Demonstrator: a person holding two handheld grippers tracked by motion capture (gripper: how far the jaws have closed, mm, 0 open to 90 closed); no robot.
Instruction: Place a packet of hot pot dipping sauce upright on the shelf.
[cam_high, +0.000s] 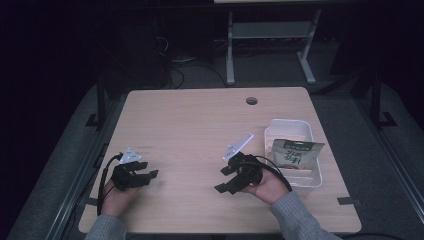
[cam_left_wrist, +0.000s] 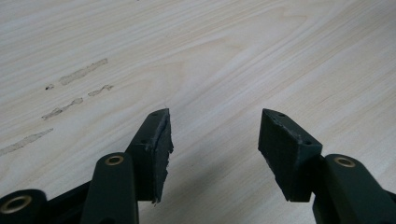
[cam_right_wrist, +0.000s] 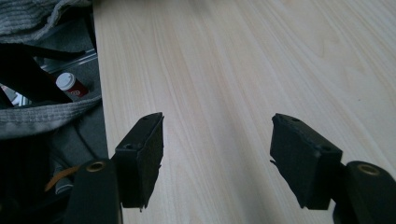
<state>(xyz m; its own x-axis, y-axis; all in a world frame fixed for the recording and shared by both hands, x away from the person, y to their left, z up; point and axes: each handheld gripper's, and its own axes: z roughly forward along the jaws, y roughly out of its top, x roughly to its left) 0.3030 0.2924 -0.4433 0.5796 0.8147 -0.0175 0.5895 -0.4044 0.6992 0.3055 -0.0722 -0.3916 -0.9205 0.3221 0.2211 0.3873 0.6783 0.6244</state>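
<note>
Left claw (cam_left_wrist: 215, 140) spread wide over bare pale wood.

Two black jaws rise from the bottom edge, well apart, with nothing between them but the light wood-grain table (cam_left_wrist: 243, 51). The inner pad on the left jaw looks ragged and torn along its edge, while the right jaw's pad shows a fine ridged face and small holes along its top. Brass-coloured rivets (cam_left_wrist: 114, 160) sit in the black links behind each jaw. On the table to the upper left lie several greyish smears (cam_left_wrist: 83, 72) in a broken slanting line, with a tiny dark speck beside one. A soft shadow falls under the jaws.
</note>
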